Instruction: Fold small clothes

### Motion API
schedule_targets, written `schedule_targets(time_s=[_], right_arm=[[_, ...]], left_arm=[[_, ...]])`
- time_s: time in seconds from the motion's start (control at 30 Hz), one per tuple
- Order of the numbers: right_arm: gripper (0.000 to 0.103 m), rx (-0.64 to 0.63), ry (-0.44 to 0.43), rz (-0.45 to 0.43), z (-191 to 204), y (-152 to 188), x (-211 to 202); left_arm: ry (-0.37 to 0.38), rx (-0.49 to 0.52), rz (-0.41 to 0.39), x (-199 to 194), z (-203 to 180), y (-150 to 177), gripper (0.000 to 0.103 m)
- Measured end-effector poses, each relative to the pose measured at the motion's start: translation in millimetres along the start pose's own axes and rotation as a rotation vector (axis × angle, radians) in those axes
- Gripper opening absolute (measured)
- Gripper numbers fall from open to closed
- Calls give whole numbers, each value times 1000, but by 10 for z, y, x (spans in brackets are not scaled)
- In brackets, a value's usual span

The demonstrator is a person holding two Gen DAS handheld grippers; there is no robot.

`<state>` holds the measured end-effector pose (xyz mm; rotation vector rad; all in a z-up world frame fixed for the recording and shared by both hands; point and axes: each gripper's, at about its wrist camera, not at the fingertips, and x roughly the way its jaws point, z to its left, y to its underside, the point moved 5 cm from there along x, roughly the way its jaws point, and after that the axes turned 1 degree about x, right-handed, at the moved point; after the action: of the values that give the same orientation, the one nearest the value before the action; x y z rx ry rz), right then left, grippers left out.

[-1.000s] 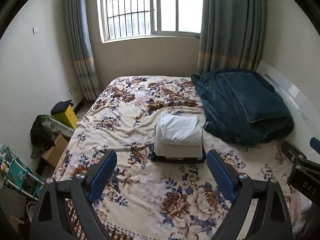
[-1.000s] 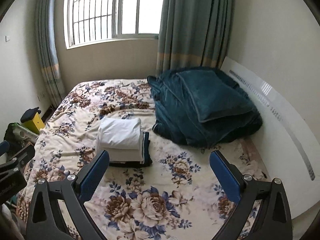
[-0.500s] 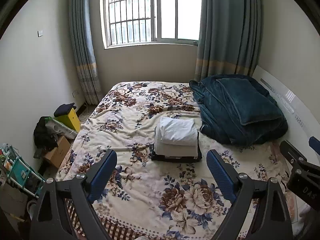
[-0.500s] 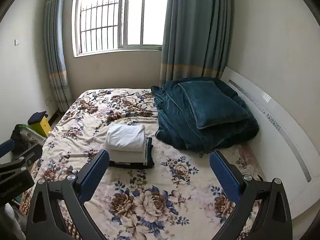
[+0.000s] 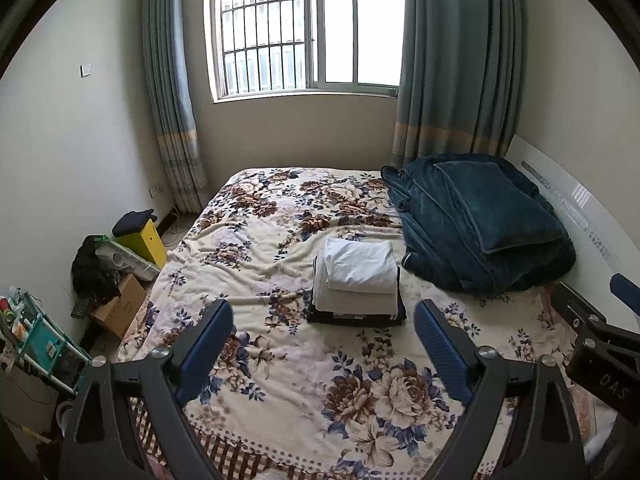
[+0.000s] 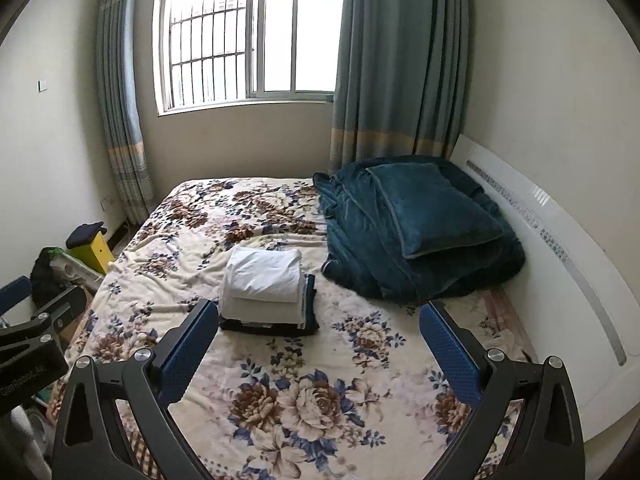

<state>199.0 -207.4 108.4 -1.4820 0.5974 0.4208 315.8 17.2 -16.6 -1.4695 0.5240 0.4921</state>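
A stack of folded clothes [image 5: 356, 276] [image 6: 264, 280] rests mid-bed on the floral bedspread [image 5: 280, 376] [image 6: 320, 384], with white pieces on top and dark ones underneath. My left gripper [image 5: 323, 306] hovers above the near part of the bed, short of the stack. Its jaws are opening wide and nothing is between them. My right gripper [image 6: 319, 307] stands open and empty beside it, to the right of the stack. Each gripper shows at the edge of the other's view: the right gripper [image 5: 600, 344] and the left gripper [image 6: 36, 332].
A heaped teal blanket with a pillow [image 5: 480, 232] [image 6: 412, 224] fills the bed's far right, against the white headboard [image 6: 560, 280]. On the floor to the left are a yellow box [image 5: 146, 236], a cardboard box [image 5: 120, 308] and a teal rack [image 5: 36, 332].
Both grippers have drawn back and risen from the bed. The stack looks smaller and farther off, and more of the window shows. Nothing on the bed has moved.
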Motion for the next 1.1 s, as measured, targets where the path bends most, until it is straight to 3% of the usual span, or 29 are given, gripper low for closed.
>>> schedule_targets(time_s=[1.1], right_arm=[[103, -35, -5, -12, 11, -6, 94]], left_arm=[[-35, -6, -11, -33, -40, -53, 103]])
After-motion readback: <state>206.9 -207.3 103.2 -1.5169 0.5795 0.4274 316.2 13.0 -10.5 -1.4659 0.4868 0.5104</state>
